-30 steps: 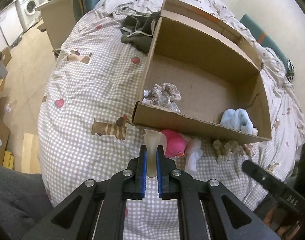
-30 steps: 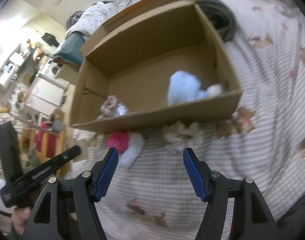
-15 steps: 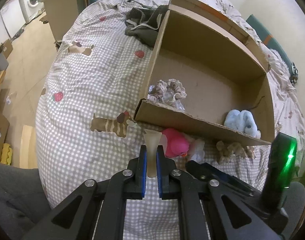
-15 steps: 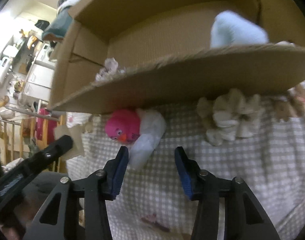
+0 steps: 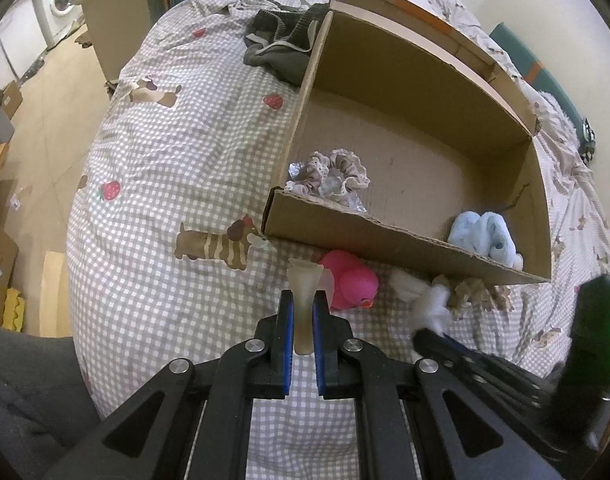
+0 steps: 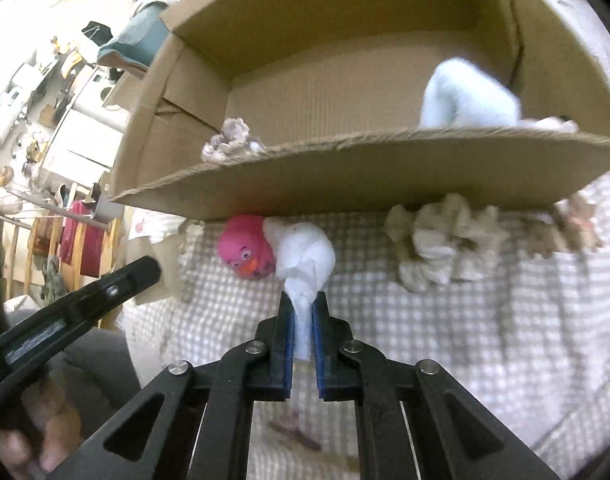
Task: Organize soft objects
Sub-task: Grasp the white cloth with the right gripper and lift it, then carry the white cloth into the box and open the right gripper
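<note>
An open cardboard box [image 5: 385,240] [image 6: 345,184] lies on the checked bed cover. It holds a beige scrunchie [image 5: 333,172] [image 6: 229,140] and a light blue fluffy item [image 5: 485,236] [image 6: 465,100]. In front of the box lie a pink rubber duck [image 5: 349,280] [image 6: 247,252], a white soft cloth [image 6: 305,256] [image 5: 429,300] and a beige scrunchie [image 6: 445,248] [image 5: 473,292]. My right gripper [image 6: 303,320] is shut on the white cloth's tail. My left gripper [image 5: 303,312] is shut on a translucent beige piece [image 5: 304,292], just before the duck.
A dark garment [image 5: 281,44] lies beyond the box's left wall. The bed edge drops off to the floor at the left, with a washing machine [image 5: 61,0] and cardboard boxes [image 5: 117,28] there. The right gripper's body [image 5: 505,372] is at the lower right.
My right gripper moved in toward the white cloth and went from wide open to shut on it. My left gripper stayed shut on the beige piece and shifted slightly.
</note>
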{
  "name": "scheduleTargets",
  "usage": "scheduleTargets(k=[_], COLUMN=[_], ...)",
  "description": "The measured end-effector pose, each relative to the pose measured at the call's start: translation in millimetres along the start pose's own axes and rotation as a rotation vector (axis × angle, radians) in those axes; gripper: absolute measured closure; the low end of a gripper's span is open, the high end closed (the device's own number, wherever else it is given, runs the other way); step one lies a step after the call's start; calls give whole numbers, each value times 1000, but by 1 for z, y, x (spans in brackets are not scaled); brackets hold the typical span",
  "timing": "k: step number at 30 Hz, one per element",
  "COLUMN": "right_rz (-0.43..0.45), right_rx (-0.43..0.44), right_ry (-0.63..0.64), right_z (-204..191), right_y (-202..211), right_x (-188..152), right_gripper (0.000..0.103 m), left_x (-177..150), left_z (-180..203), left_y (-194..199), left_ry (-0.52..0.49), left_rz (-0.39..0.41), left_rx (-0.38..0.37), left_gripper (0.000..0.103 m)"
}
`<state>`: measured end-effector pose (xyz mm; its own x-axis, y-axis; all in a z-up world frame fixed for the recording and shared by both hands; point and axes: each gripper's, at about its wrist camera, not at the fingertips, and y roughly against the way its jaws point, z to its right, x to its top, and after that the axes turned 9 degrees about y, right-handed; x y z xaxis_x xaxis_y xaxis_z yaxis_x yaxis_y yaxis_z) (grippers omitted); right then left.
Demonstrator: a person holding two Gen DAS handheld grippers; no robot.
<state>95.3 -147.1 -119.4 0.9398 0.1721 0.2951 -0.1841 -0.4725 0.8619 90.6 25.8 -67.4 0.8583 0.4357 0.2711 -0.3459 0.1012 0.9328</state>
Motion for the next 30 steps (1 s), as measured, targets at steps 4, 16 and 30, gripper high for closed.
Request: scheduleTargets(k=[4, 16, 30], right_rz=[16, 145, 142], right_rx=[4, -53, -90], right_ry=[5, 63, 64], right_z=[2, 5, 0], right_y=[25, 78, 58], right_x=[-6, -23, -19], right_gripper=[93, 93, 93], left_x=[-3, -11, -14], left_z=[2, 2, 5], left_y=[1, 1, -2], left_ry=[-20, -48, -85], left_rz=[8, 12, 40], left_rx=[6, 32, 82], left_gripper=[95, 95, 95])
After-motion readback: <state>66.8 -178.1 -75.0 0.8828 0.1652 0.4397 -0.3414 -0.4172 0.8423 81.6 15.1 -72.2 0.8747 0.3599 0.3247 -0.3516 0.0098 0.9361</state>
